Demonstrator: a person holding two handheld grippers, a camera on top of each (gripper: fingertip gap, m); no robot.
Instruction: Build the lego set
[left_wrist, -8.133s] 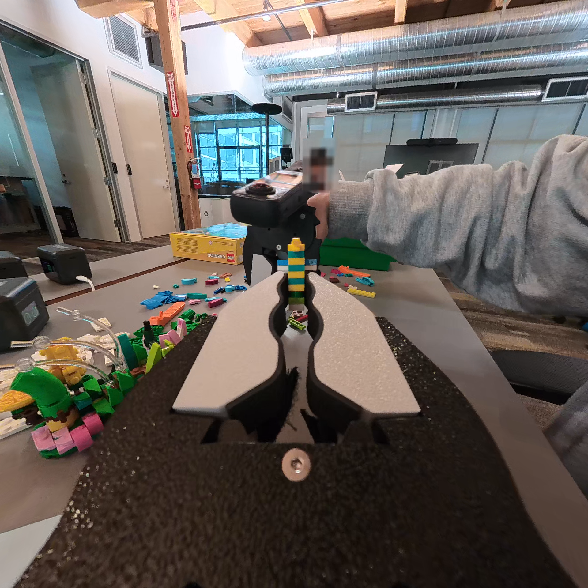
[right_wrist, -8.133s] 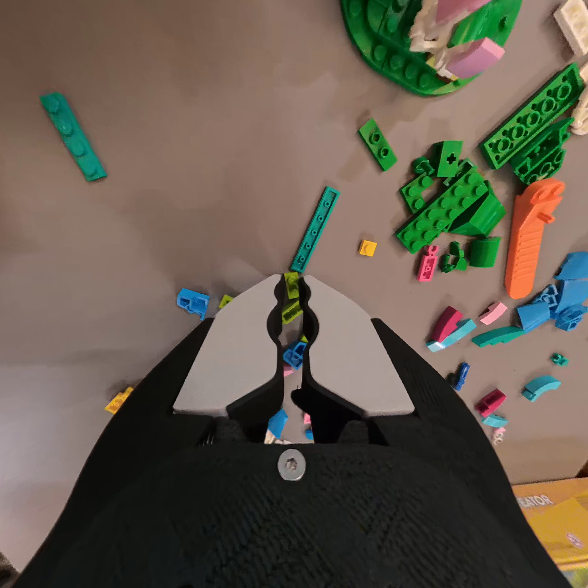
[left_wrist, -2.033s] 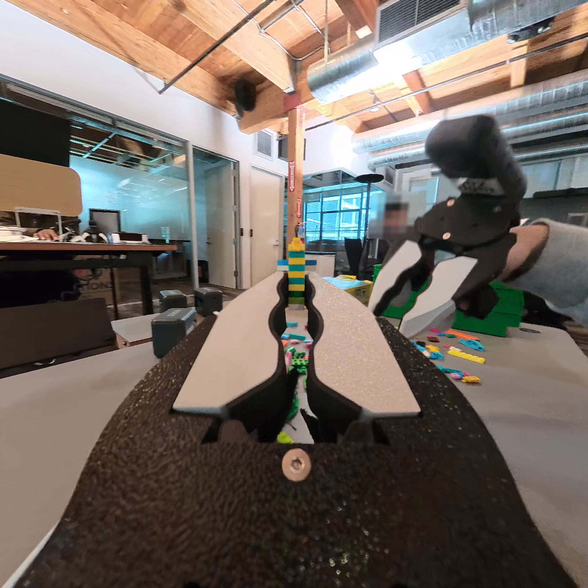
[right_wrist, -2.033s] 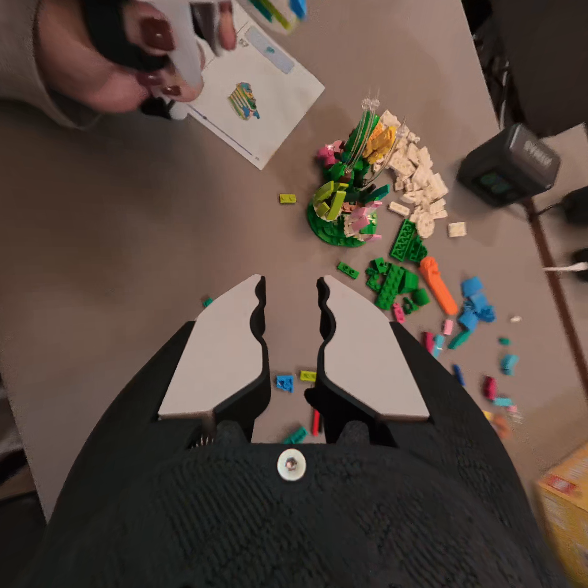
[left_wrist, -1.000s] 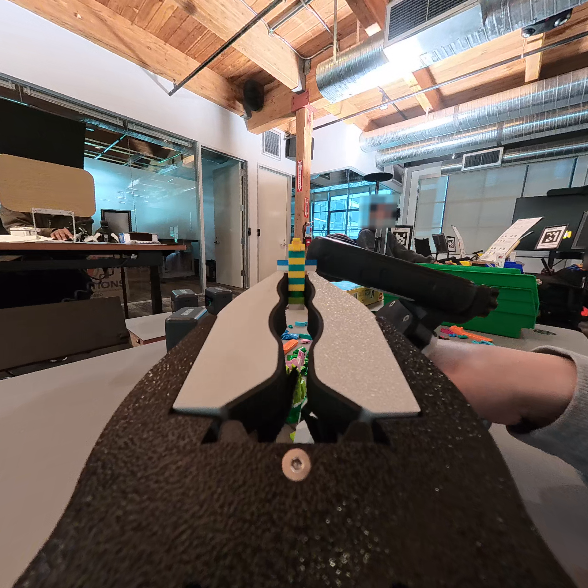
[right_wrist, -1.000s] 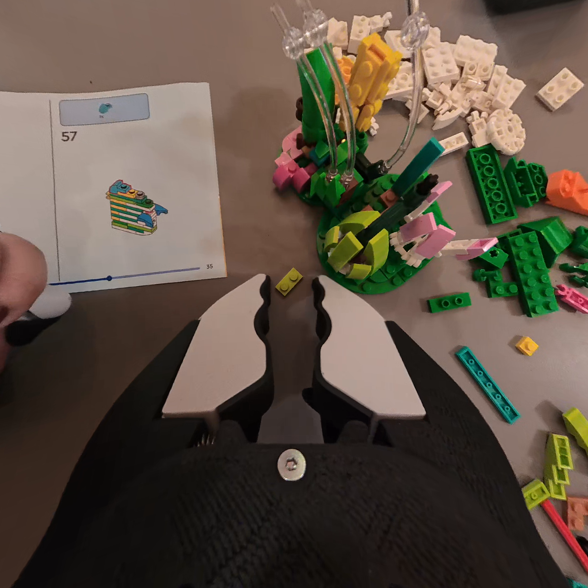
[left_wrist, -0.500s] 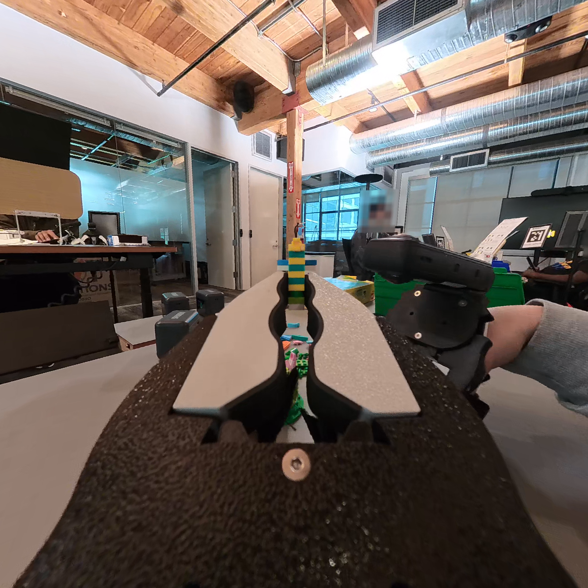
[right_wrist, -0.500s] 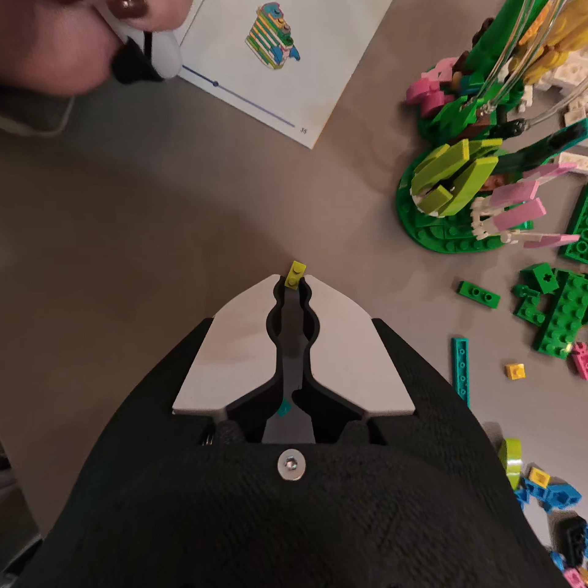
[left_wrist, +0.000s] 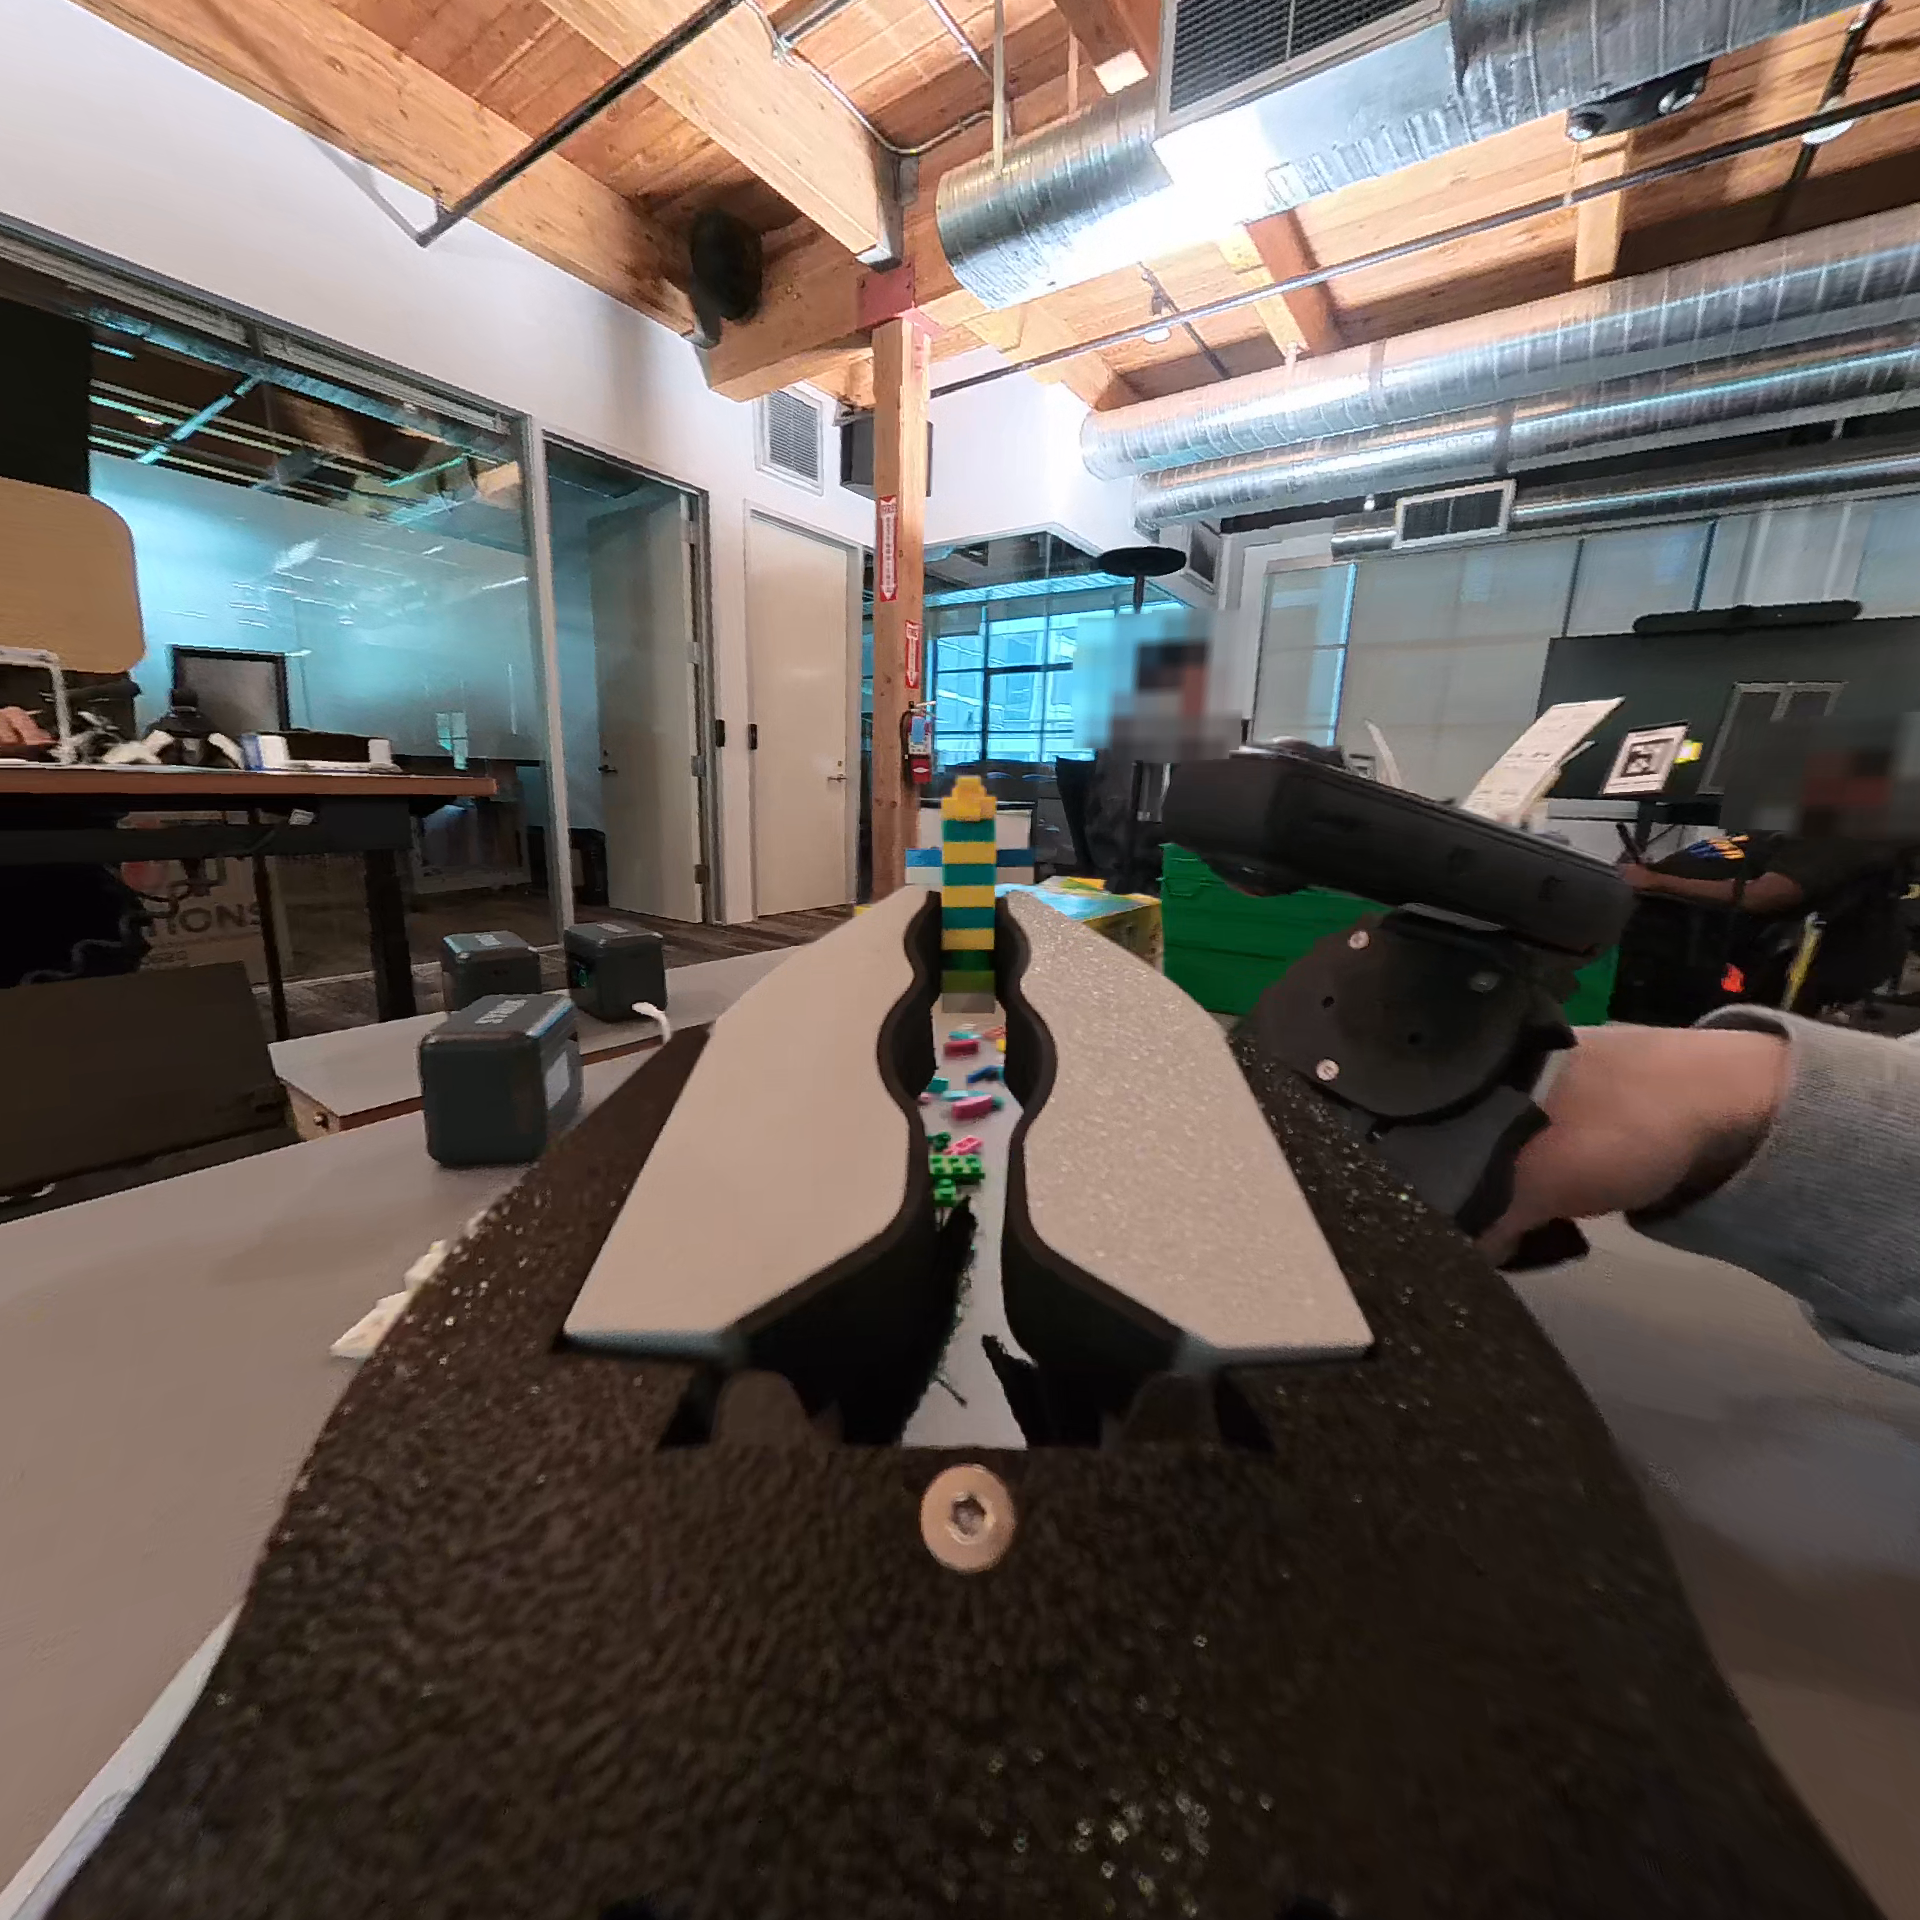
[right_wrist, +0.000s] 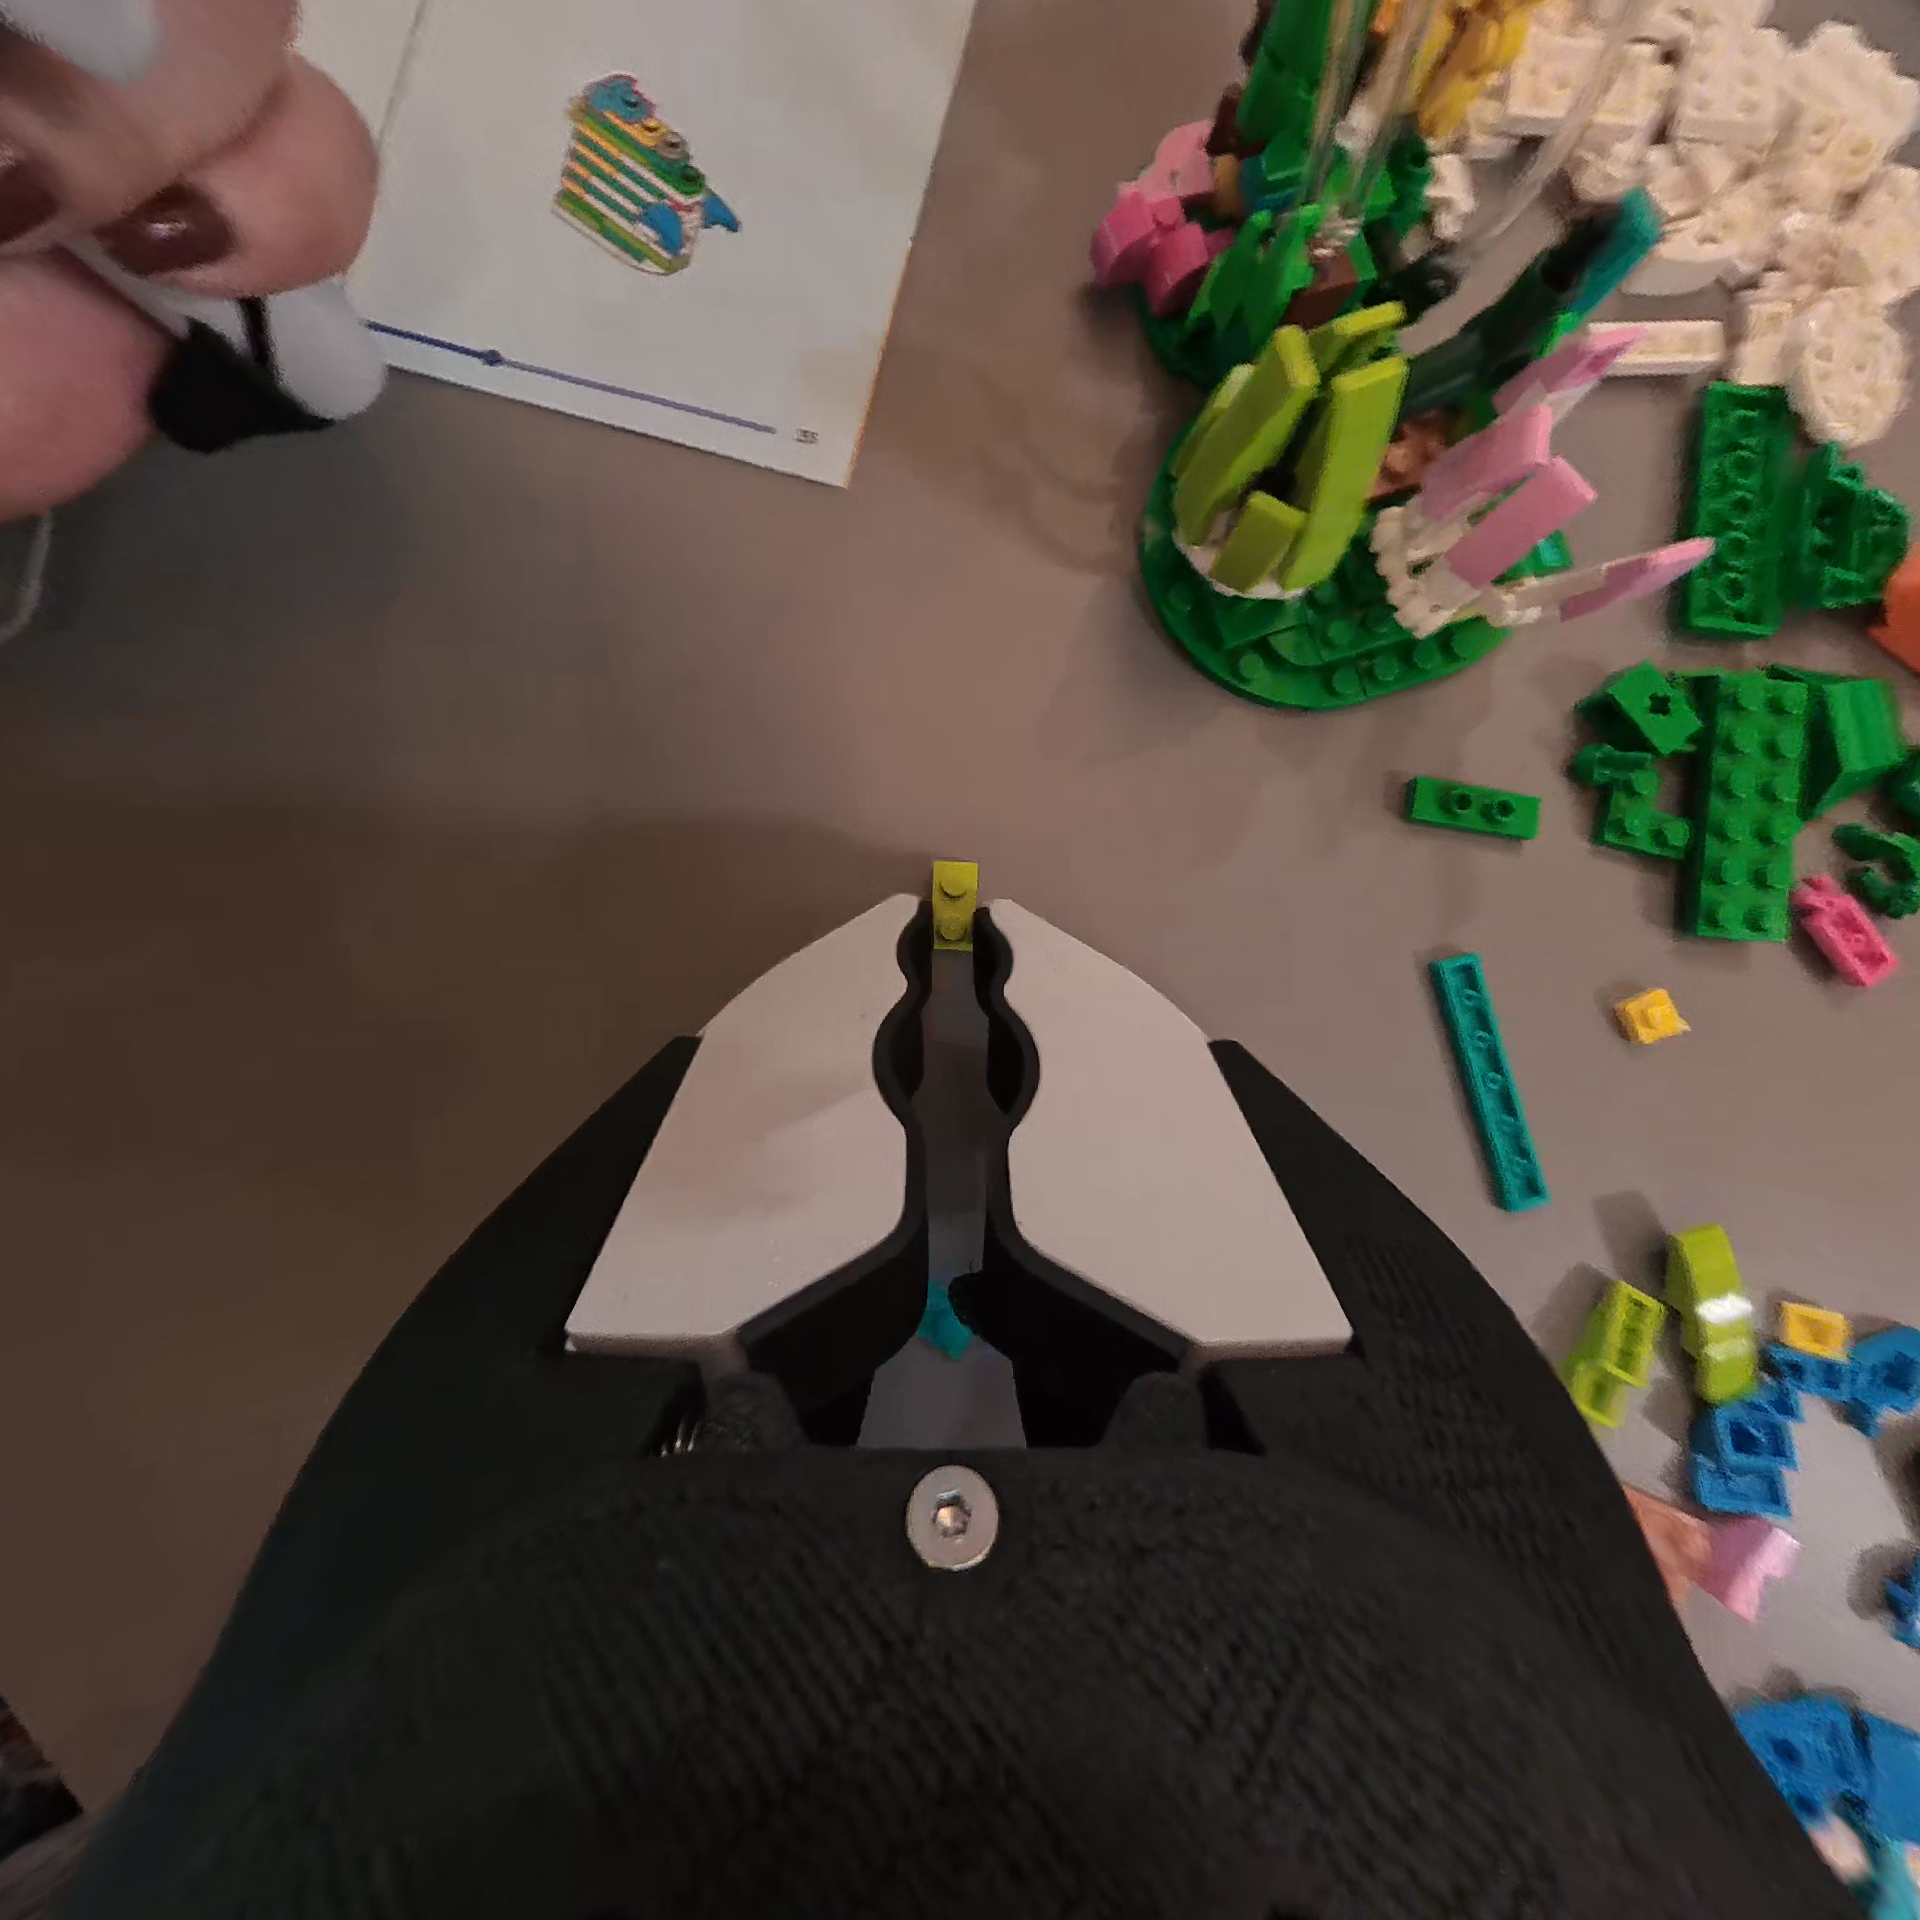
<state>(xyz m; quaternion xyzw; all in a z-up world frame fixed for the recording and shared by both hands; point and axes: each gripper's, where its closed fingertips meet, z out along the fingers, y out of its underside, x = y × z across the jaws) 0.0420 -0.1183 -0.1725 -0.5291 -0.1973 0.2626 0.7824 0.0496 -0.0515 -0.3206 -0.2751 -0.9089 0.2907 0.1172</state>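
My left gripper (left_wrist: 966, 935) is shut on a striped brick stack (left_wrist: 966, 883) of yellow, teal, blue and green layers, held upright above the table. My right gripper (right_wrist: 954, 920) is shut on a small lime plate (right_wrist: 954, 904), which sticks out past the fingertips above the grey table (right_wrist: 520, 727). The right gripper's body also shows in the left wrist view (left_wrist: 1403, 914), with a hand behind it. A green flower model (right_wrist: 1340, 499) with lime and pink petals stands at the upper right. An open instruction booklet (right_wrist: 665, 208) lies at the top.
Loose green (right_wrist: 1745, 810), teal (right_wrist: 1486, 1081), lime (right_wrist: 1704, 1320), blue (right_wrist: 1756, 1444) and white bricks (right_wrist: 1766, 177) lie along the right. A hand (right_wrist: 135, 239) holding a grip is at the top left. Dark boxes (left_wrist: 499, 1081) and green bins (left_wrist: 1236, 945) stand beyond the table. Left tips to right tips: about 15 centimeters.
My right gripper closed on the lime plate, lifted it off the table and carried it left, away from the flower model. The left gripper kept holding the striped stack.
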